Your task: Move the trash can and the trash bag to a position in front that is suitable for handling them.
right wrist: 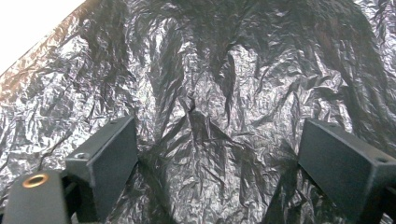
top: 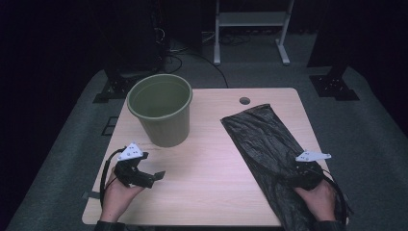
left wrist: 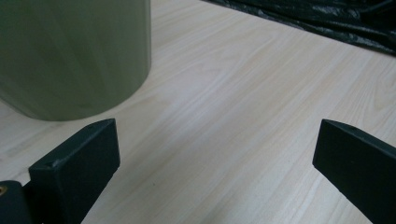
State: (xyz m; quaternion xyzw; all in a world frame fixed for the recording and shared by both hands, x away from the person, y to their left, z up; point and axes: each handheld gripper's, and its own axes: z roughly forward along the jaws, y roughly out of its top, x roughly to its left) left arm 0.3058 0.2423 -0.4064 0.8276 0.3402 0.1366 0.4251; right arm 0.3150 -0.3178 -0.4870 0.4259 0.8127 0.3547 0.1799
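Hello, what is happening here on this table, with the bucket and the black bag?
A person holds a gripper in each hand at a wooden table. The right gripper is over the flat black plastic bag, fingers open, not yet gripping it. The left gripper is open too, above bare wood near the green bucket, which stands upright and apart from the bag.

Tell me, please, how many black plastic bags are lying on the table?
1. The black plastic bag lies flat along the table's right side, under the right gripper; anything folded beneath it would be hidden.
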